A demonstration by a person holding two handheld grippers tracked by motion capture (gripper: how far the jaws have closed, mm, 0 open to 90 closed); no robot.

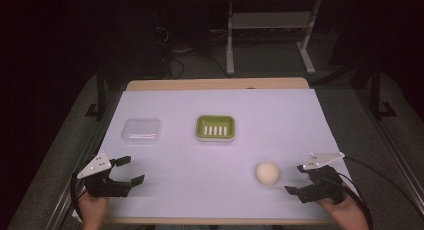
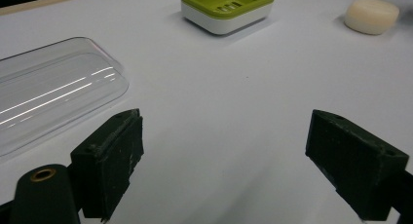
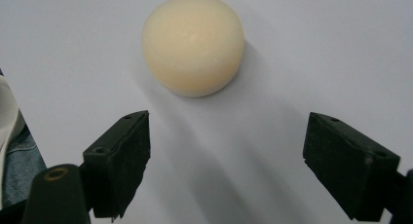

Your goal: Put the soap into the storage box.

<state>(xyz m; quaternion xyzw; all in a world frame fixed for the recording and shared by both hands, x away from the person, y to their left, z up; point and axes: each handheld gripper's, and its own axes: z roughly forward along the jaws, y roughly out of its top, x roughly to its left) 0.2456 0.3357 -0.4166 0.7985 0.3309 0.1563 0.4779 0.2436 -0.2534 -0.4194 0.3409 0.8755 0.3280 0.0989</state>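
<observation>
Nothing is seen done yet: soap (image 1: 267,173) lies loose near the table's (image 1: 280,115) front edge, dish (image 1: 215,127) empty, lid (image 1: 141,130) untouched, both the left gripper (image 1: 128,170) and right gripper (image 1: 295,178) held with jaws apart, gripping nothing.

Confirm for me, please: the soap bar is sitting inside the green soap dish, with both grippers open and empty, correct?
Not quite: the soap bar lies on the white table cover beside the right gripper, apart from the green soap dish, which holds nothing, as the high view shows. Both grippers, including the left gripper, are indeed open and empty.
</observation>
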